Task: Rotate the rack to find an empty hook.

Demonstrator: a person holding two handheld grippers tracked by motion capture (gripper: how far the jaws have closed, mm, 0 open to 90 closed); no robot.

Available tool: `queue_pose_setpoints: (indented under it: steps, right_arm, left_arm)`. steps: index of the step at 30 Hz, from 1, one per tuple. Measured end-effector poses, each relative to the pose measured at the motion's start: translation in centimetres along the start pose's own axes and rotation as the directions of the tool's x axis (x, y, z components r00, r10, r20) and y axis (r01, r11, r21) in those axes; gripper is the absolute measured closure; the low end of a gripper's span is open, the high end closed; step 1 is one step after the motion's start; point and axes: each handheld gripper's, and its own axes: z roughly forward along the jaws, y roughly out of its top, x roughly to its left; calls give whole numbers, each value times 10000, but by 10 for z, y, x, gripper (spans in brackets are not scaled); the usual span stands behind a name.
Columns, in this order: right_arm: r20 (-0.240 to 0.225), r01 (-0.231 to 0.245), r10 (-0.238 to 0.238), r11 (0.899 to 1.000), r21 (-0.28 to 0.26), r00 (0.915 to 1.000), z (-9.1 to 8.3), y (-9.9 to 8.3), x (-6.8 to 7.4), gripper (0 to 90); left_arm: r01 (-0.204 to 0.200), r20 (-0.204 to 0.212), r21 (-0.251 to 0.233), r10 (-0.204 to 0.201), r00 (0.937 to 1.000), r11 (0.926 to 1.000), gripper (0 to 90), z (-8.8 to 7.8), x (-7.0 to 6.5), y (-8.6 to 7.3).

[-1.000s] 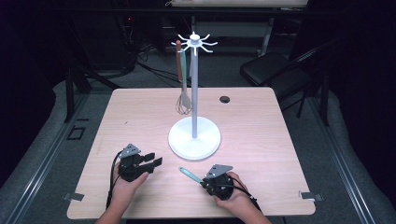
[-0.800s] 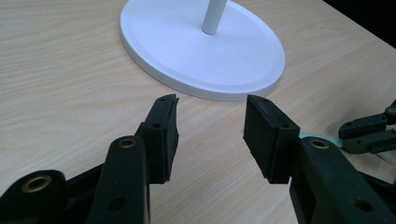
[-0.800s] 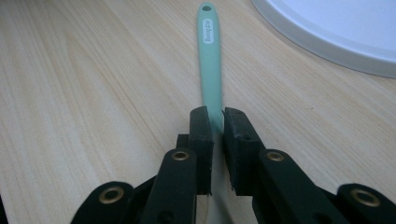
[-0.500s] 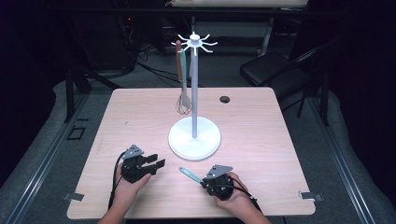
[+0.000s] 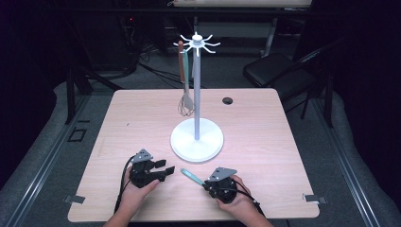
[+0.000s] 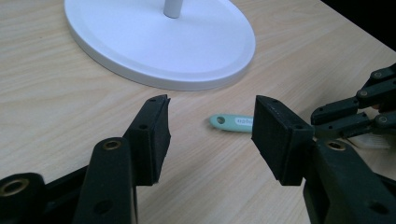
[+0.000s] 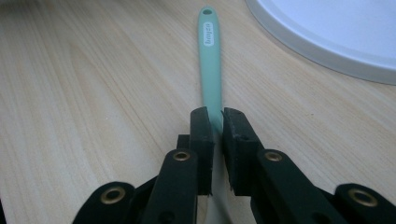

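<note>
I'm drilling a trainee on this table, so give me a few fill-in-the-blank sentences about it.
1. The right gripper is shut on the mint-green plastic utensil handle, which lies on the ____.
2. The left gripper has jaws that are ____.
3. The wire whisk hangs from the white metal ____ with a round base.

Missing words: table; open; stand

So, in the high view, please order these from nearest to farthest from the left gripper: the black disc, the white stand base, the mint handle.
From the left gripper:
1. Mint handle, just to its right.
2. White stand base, behind it, mid-table.
3. Black disc, near the far edge.
</note>
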Motion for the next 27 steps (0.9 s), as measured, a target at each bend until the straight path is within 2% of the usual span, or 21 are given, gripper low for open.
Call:
queue_pose_setpoints:
  steps: [6, 10, 17, 27]
  right_arm:
    - [-148, -60, 57, 9998, -197, 9999, -2, 1, -1, 828]
    - [-221, -50, 42, 9994, -352, 9997, -5, 2, 1, 828]
    - [-350, -36, 10, 9972, -750, 9994, -10, 5, 3, 828]
    - [-537, -22, -43, 9926, -1211, 9985, -12, 8, 8, 827]
  left_arm:
    - [100, 322, 215, -107, 9994, 9997, 445, 8, -4, -2]
    - [96, 685, 447, -127, 9976, 9990, 448, 13, -7, -3]
    - [110, 965, 644, -172, 9952, 9979, 443, 21, -11, -6]
    - [539, 1621, 668, -642, 9847, 9963, 442, 29, -15, -8]
